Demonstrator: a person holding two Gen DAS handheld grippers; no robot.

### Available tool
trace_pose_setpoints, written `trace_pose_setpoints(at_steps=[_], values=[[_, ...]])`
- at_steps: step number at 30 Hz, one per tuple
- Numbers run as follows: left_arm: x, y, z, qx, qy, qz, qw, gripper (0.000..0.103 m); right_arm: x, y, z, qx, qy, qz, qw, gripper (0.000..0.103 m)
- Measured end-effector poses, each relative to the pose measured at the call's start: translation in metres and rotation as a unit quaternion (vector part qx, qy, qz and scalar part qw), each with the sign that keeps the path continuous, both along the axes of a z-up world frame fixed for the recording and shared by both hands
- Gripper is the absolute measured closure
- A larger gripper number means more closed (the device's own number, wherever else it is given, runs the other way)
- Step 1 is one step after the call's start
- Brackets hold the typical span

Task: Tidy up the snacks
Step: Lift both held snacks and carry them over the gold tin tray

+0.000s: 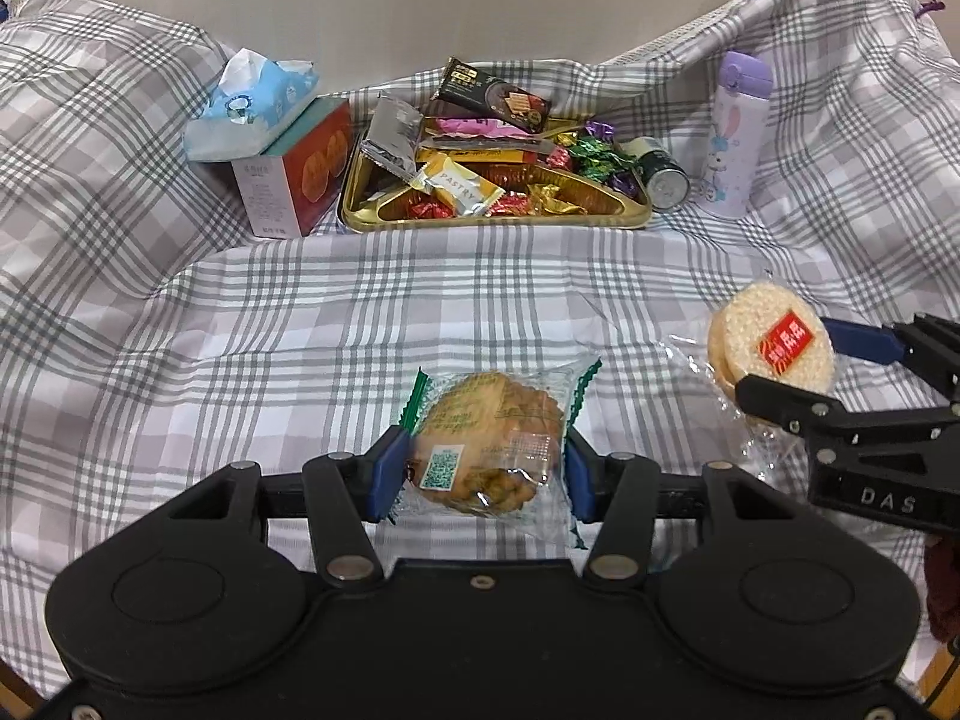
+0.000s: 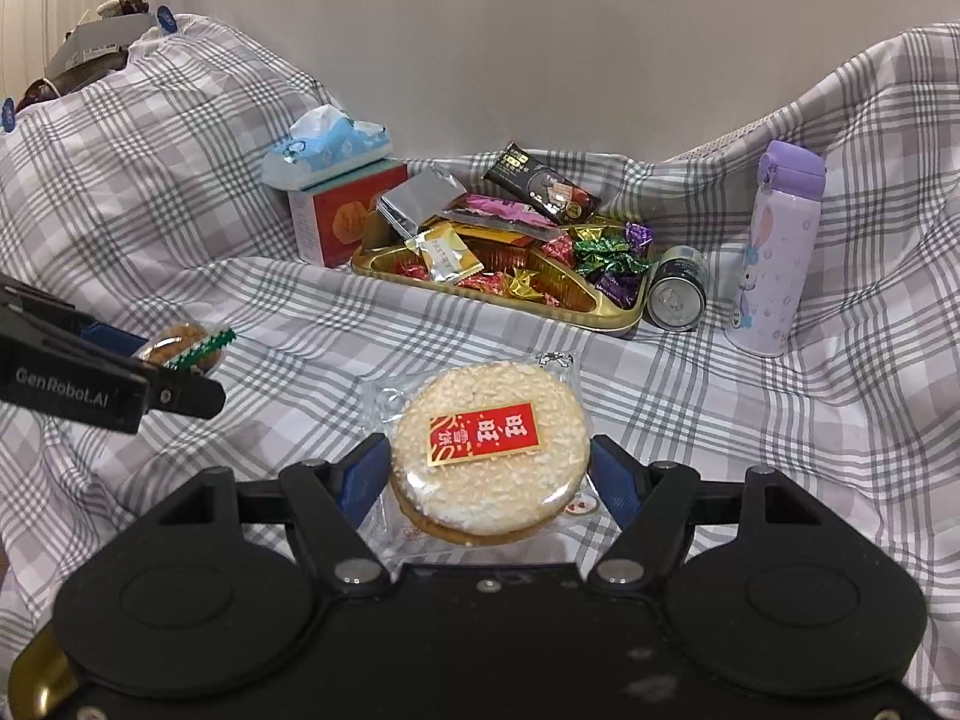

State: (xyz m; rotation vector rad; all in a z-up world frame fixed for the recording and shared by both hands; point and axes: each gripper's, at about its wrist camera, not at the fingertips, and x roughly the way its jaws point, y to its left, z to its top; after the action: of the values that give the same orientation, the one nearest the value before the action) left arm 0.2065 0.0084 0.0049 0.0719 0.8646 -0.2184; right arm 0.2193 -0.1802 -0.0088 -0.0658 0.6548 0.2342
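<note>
My left gripper [image 1: 485, 468] is shut on a brown cookie in a clear wrapper with green ends [image 1: 489, 432], held above the plaid cloth. The blue pads press on both sides of the pack. My right gripper [image 2: 489, 477] is shut on a round white rice cracker pack with a red label [image 2: 489, 450], also lifted off the cloth. In the left wrist view the right gripper [image 1: 810, 360] and its cracker [image 1: 762, 330] show at the right. The right wrist view has the left gripper [image 2: 168, 366] and its cookie [image 2: 180, 339] at the left. A gold tray [image 1: 498, 222] of wrapped snacks and candies sits farther back.
Left of the tray stands a red-and-white box [image 1: 294, 180] with a blue tissue pack [image 1: 252, 102] on top. A dark can [image 1: 663, 177] lies right of the tray, next to an upright purple bottle [image 1: 735, 132]. Plaid cloth rises in folds on both sides.
</note>
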Motion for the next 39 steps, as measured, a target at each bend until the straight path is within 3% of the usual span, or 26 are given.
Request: trace_pose_setpoints(at_steps=[11, 24, 39], values=[[-0.056, 0.0, 0.005, 0.019, -0.002, -0.016, 0.9997, 0.045, -0.046, -0.008, 0.019, 0.014, 0.001, -0.001, 1.0, 0.027], [-0.113, -0.005, -0.001, 0.013, 0.007, -0.026, 0.9996, 0.045, -0.128, -0.017, 0.043, 0.041, 0.012, -0.012, 0.999, 0.027], [-0.155, -0.02, -0.02, 0.016, 0.026, -0.016, 0.9994, 0.045, -0.211, -0.022, 0.041, 0.066, 0.018, -0.041, 0.997, 0.027]])
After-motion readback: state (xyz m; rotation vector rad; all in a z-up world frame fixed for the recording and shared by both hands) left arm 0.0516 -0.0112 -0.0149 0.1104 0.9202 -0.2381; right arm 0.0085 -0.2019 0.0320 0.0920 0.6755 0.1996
